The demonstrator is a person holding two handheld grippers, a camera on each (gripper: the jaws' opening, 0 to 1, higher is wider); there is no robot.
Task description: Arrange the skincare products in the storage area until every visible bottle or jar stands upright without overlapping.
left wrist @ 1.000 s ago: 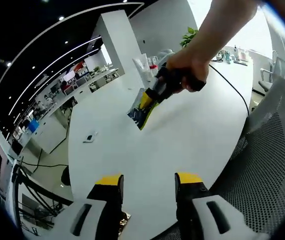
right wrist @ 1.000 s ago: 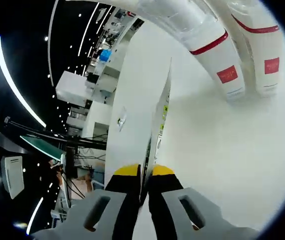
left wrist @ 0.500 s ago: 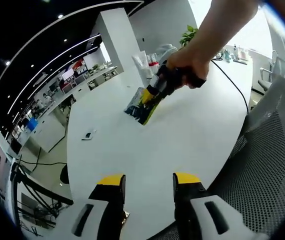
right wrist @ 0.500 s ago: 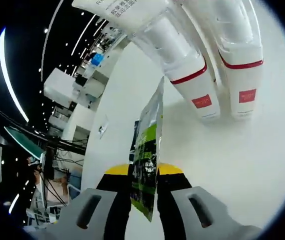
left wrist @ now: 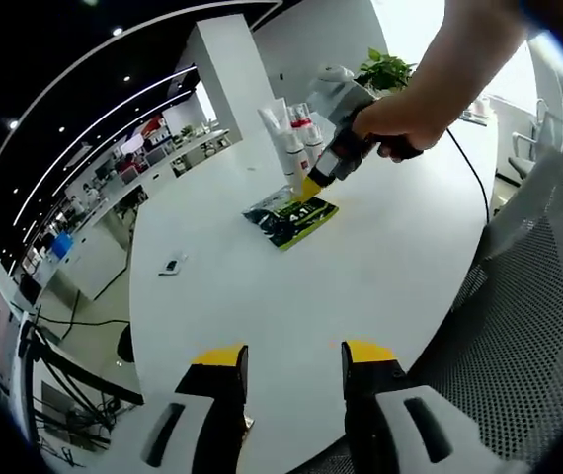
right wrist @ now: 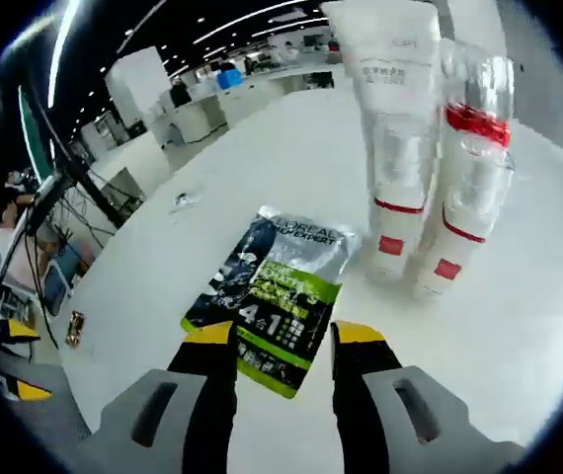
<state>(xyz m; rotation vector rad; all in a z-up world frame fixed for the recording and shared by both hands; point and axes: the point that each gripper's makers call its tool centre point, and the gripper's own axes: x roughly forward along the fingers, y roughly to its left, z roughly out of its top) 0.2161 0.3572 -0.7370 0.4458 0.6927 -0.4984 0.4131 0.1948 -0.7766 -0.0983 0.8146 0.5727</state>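
Observation:
A black and green sachet (right wrist: 270, 298) lies flat on the white table (right wrist: 519, 326), just beyond my open right gripper (right wrist: 283, 334). Behind the sachet stand a white tube (right wrist: 392, 128) and two clear bottles with red bands (right wrist: 469, 188), upright and close together. In the left gripper view the sachet (left wrist: 291, 215) rests mid-table with the tube and bottles (left wrist: 289, 138) behind it. A hand holds the right gripper (left wrist: 313, 187) just above the sachet. My left gripper (left wrist: 288, 357) hovers open over the near table edge, far from the products.
A small flat object (left wrist: 170, 266) lies on the table left of the sachet, also seen as a small object (right wrist: 184, 200). A mesh chair back (left wrist: 523, 326) is at the right. A cable (left wrist: 469, 178) runs across the far table. Desks and a white pillar (left wrist: 237, 84) stand beyond.
The right gripper let go of the sachet, which went from hanging on edge between the jaws to lying flat on the table. The right gripper rose and opened.

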